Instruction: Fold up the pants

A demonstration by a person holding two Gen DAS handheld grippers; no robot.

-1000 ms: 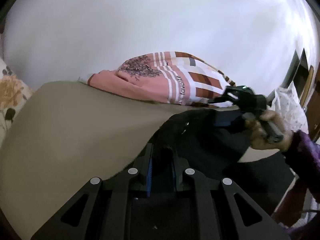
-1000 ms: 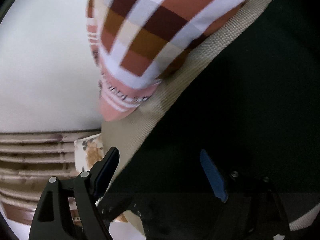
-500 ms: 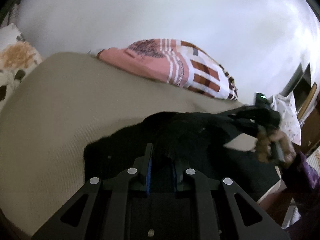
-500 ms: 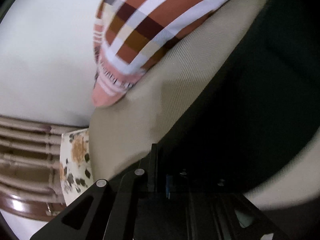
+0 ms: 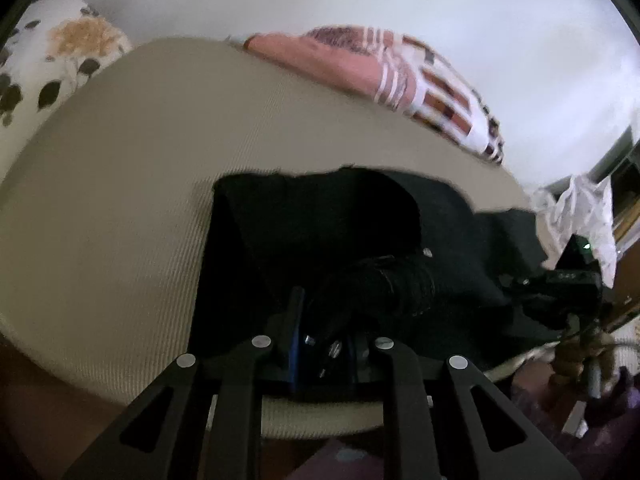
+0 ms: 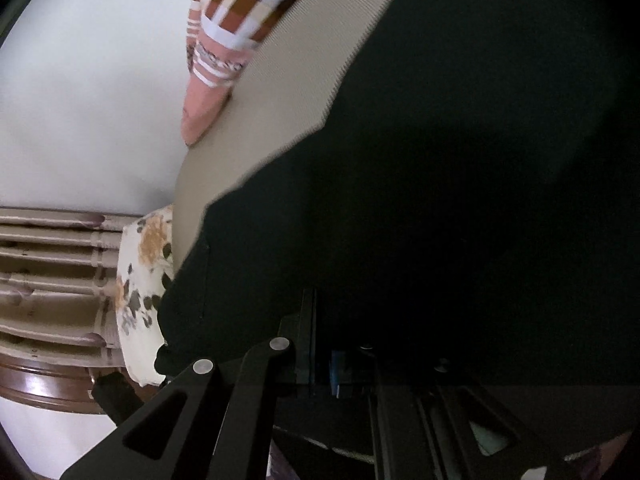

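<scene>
Left wrist view takes in the whole spread: black pants (image 5: 352,232) lie across a beige ribbed mattress (image 5: 132,184), partly folded, their far edge running level across the middle. The left gripper (image 5: 320,336) sits low in the picture, its jaws nearly together and pinched on a bunched roll of the black cloth, blue pads just showing either side of it. Only this view shows the right gripper (image 5: 560,284) from outside, a black tool with a small green light, held at the pants' right-hand edge by a hand (image 5: 580,360) with a purple sleeve (image 5: 616,396) behind it. A crumpled white plastic bag (image 5: 580,208) lies beyond that edge (seen from this side only).

From the right wrist the pants (image 6: 460,160) fill most of the picture, dark and nearly featureless. The right gripper (image 6: 340,364) has just been closing; its fingers stand close together with the black fabric caught between them. This view alone shows a brown ridged headboard (image 6: 48,272) against the white wall (image 6: 88,80).

Both views share the pink and checked pillow (image 5: 400,76) at the mattress's far side, and the floral cushion (image 5: 52,60) at its corner. The pillow's print is too blurred to read any lettering.
</scene>
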